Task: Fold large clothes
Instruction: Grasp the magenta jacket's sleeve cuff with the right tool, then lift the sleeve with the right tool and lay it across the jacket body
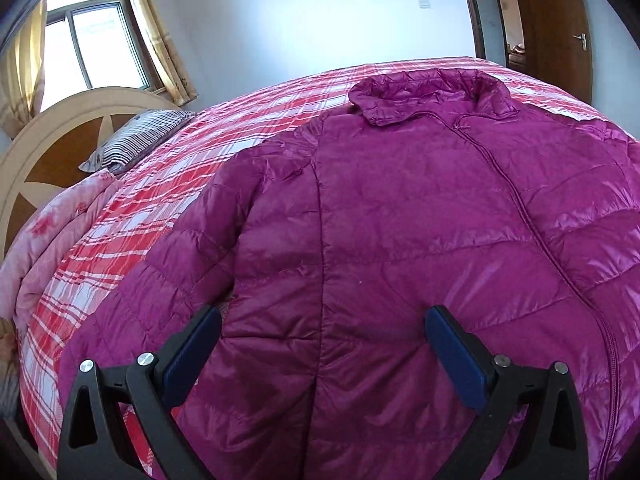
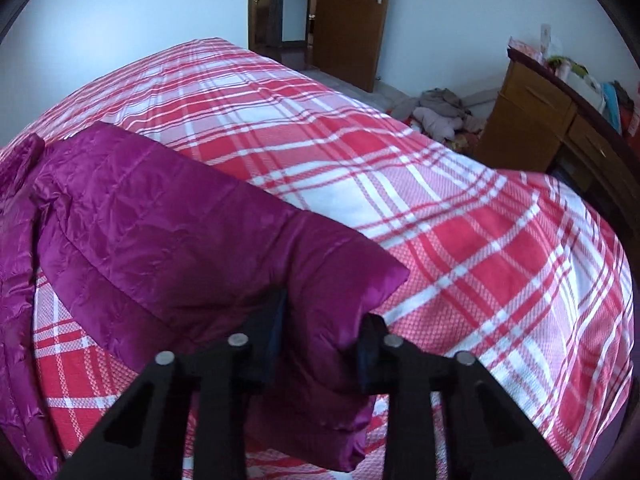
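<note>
A shiny magenta puffer jacket lies flat and zipped on the red-and-white plaid bed, collar at the far end. My left gripper hovers open over the jacket's lower front, blue pads wide apart and one on each side of the side seam, gripping nothing. In the right wrist view the jacket's sleeve stretches out across the plaid cover. My right gripper is shut on the cuff end of that sleeve, the fabric bunched between its black fingers. The jacket's body shows at the left edge.
A striped pillow and a folded pink quilt lie by the round headboard. Past the bed's far side stand a wooden desk, a heap of clothes on the floor and an open brown door.
</note>
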Demonstrator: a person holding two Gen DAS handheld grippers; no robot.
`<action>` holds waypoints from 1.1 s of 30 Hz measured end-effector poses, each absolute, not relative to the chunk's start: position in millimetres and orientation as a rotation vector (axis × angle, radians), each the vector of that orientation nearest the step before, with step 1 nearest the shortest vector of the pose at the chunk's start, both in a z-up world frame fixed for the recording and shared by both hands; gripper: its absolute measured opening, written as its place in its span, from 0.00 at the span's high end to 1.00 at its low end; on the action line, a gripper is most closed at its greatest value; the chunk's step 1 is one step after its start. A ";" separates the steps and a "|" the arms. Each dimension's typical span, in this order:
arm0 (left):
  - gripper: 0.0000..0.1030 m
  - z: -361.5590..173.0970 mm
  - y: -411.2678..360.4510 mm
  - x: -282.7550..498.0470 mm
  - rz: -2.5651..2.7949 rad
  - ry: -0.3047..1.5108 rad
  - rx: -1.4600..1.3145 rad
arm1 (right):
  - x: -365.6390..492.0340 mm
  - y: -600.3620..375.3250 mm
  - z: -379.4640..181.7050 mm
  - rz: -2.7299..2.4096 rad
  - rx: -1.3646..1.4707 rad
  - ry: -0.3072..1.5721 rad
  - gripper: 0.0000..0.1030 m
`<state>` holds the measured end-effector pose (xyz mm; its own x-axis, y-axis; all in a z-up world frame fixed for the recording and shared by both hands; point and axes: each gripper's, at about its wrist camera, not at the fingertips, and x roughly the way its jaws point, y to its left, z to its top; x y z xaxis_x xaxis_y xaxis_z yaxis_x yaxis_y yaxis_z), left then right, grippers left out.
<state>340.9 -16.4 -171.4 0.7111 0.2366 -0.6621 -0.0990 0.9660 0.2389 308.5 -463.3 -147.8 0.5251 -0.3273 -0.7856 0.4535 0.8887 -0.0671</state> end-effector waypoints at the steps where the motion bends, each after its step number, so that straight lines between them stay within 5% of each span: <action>1: 0.01 -171.7 -15.0 341.5 0.184 0.761 0.186 | 310.3 -464.1 -146.3 -0.465 0.153 0.902 0.78; 11: 0.01 -174.8 -10.5 344.6 0.160 0.774 0.153 | 346.5 -454.0 -76.5 -0.491 0.030 0.780 0.87; 20: 0.01 -176.7 -6.4 343.5 0.145 0.777 0.123 | 378.4 -349.2 10.4 -0.318 -0.160 0.596 0.87; 33: 0.01 -178.1 2.4 341.7 0.112 0.781 0.055 | 401.6 -174.9 1.9 0.000 -0.352 0.547 0.88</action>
